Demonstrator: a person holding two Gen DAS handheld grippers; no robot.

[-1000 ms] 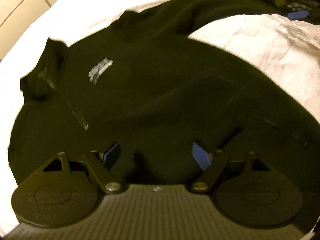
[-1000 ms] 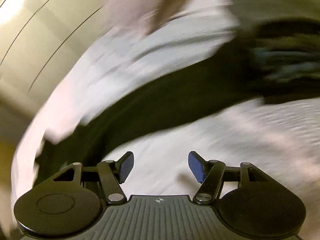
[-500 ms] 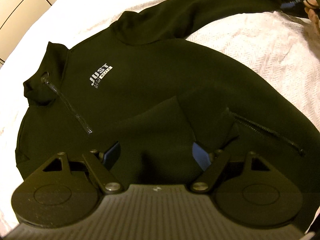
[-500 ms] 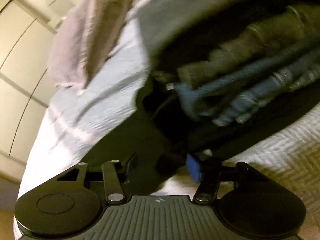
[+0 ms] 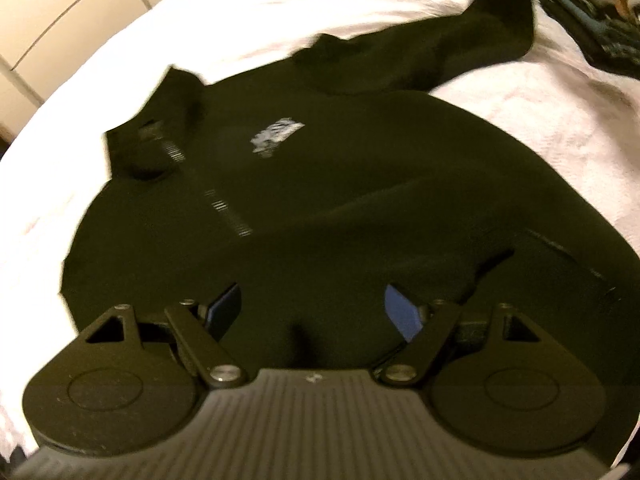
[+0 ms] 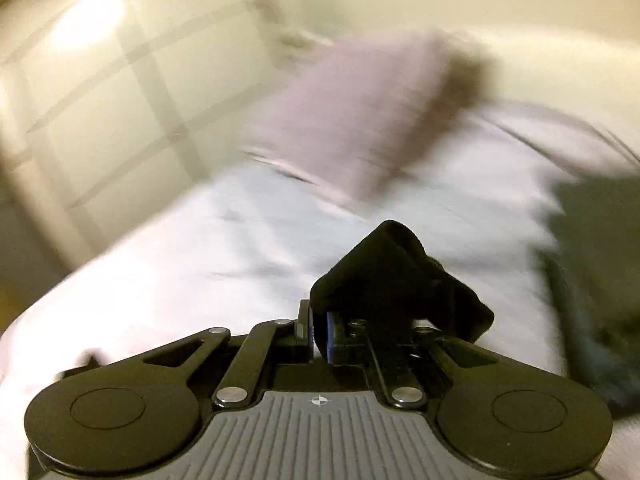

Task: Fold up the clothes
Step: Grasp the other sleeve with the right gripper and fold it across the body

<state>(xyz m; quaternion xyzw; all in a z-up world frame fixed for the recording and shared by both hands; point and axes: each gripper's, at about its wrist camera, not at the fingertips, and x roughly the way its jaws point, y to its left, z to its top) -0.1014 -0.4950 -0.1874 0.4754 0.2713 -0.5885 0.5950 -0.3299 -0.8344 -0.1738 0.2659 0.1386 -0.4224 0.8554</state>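
**Soft black top: lift by cuff and hem, not by the middle**

The bed (image 5: 540,128), under a white textured cover, carries the black zip-neck top (image 5: 360,200), spread front-up with its collar toward the far left and a small white chest logo. It reads as thick, limp fleece: light, not fragile, unlikely to slip, but sure to sag and crease wherever it hangs unsupported. Broad panels give no purchase; edges do, namely the hem, the shoulder seams and the sleeve ends.

The far sleeve (image 5: 496,28) rises off the cover at its end. The right tongs (image 6: 320,332) have just closed and are clenched on its doubled cuff (image 6: 396,272), a sound grip since the band is the firmest part.

The left tongs (image 5: 316,312) hang released, spread wide over the lower body of the garment, nothing pinched.
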